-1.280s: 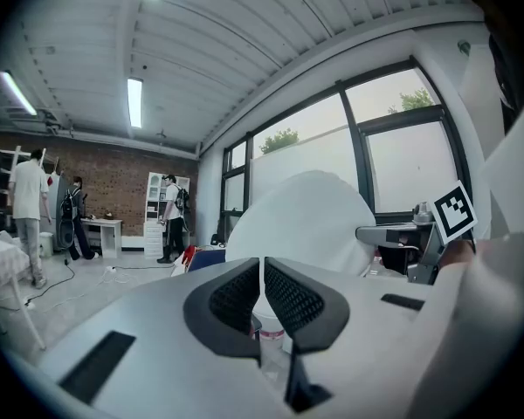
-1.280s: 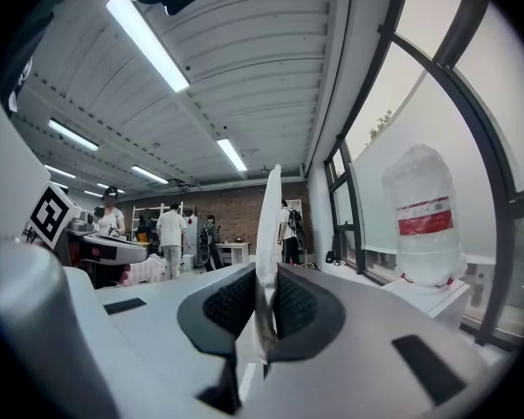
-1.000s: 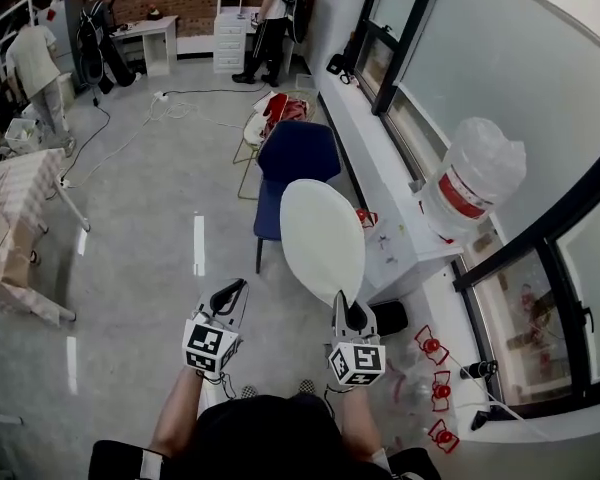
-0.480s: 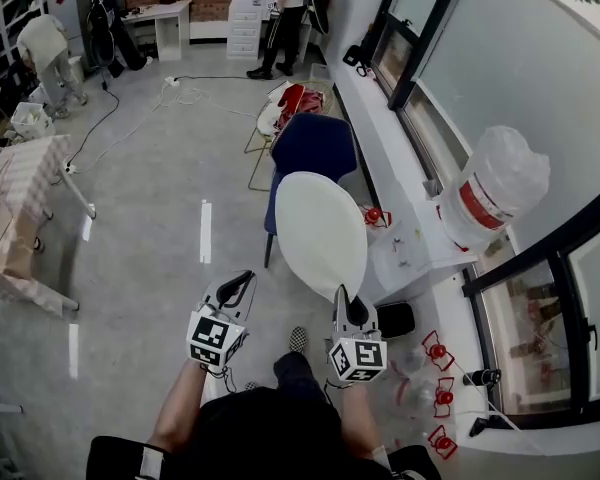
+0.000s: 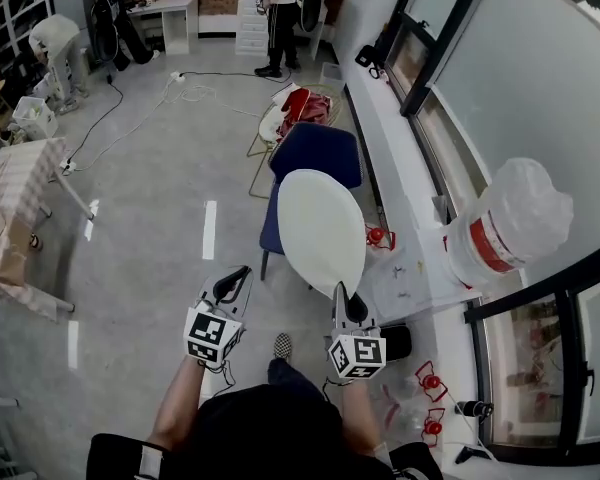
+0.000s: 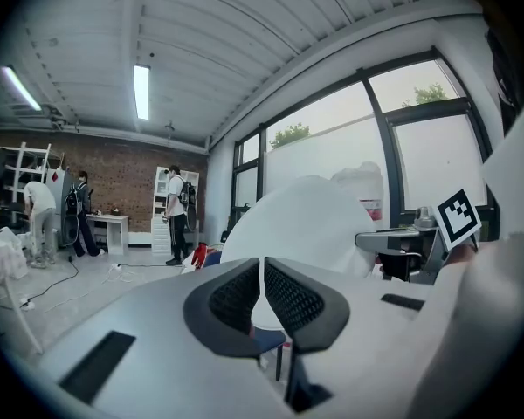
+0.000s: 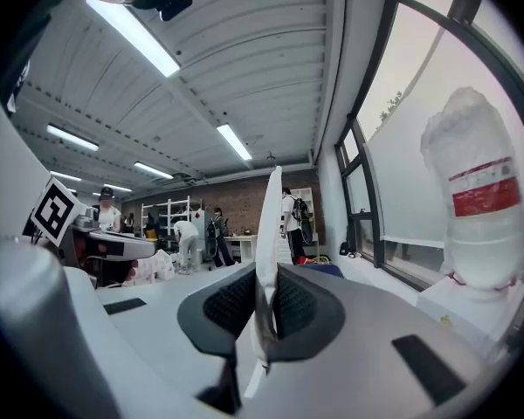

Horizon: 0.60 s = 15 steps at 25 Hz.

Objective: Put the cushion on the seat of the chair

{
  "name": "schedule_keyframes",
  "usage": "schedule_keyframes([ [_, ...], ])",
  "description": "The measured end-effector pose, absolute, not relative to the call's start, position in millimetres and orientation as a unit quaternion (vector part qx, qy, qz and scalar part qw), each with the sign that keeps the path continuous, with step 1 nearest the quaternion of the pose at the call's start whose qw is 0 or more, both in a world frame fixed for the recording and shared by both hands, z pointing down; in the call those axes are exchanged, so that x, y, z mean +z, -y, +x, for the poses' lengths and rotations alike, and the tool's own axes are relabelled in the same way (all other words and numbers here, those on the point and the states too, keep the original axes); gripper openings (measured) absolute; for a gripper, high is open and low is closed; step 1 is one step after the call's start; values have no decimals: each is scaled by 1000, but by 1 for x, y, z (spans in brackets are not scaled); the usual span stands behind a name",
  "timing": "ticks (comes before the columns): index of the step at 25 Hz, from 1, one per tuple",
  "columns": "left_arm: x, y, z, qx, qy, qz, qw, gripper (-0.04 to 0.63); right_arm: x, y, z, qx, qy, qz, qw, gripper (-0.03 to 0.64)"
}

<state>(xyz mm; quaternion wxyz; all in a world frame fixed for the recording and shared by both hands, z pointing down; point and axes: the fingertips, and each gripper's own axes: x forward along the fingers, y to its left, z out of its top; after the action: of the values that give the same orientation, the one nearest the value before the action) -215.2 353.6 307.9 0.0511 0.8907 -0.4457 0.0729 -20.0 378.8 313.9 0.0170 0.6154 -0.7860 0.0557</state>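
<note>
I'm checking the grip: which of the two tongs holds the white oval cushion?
The right tongs, clamped on the edge of the white oval cushion; the left tongs are shut with nothing between them.

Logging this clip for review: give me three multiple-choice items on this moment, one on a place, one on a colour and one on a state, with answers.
1. Where is the cushion?
A. On the seat of the chair
B. Held up in front of the chair
C. On the floor

2. What colour is the chair?
A. Red
B. Blue
C. White

3. The left gripper is:
A. Shut, empty
B. Shut on the cushion
C. Wide open

Answers:
1 B, the right gripper pinches the cushion's edge, short of the chair.
2 B, the chair's back and seat are dark blue.
3 A, its jaws meet with nothing between them.
</note>
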Motion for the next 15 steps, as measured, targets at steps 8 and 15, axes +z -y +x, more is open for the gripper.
schedule_keyframes([
  [8,312,-261,-172,80,464,880,63,32,317,-275,19,62,802,593,23,51],
  [15,325,-200,-143,85,479,871,72,32,329,-209,48,71,816,573,29,51],
])
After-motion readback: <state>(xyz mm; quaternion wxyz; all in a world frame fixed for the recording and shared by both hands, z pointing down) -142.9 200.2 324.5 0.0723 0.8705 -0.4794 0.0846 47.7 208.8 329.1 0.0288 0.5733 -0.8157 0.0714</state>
